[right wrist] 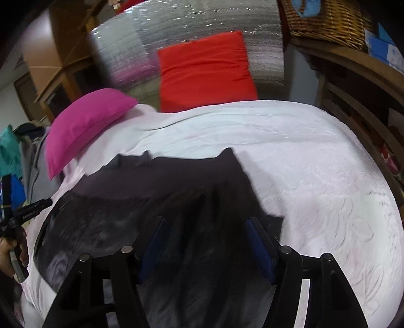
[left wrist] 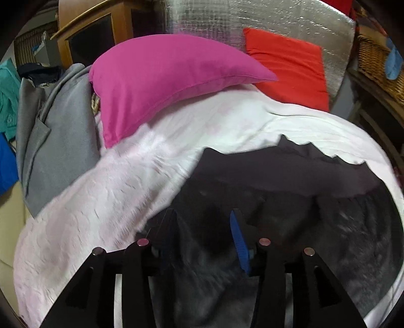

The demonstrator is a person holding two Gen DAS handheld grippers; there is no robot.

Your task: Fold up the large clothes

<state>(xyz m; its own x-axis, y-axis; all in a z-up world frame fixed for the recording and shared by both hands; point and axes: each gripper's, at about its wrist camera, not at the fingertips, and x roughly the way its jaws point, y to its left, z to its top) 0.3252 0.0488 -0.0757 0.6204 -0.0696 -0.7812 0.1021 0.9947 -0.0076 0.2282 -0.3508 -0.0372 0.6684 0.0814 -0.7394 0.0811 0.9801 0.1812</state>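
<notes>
Directly beneath both hand-held grippers: dark garment (right wrist: 176,191)

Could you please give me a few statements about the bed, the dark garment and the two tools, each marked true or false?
1. The dark garment lies on a white bedspread. True.
2. The right tool is clamped on the garment. False: it is open above it.
3. The pink pillow is on the floor. False: it rests on the bed.
4. A red cushion leans against the silver panel. True.
5. The left tool is open. True.
</notes>
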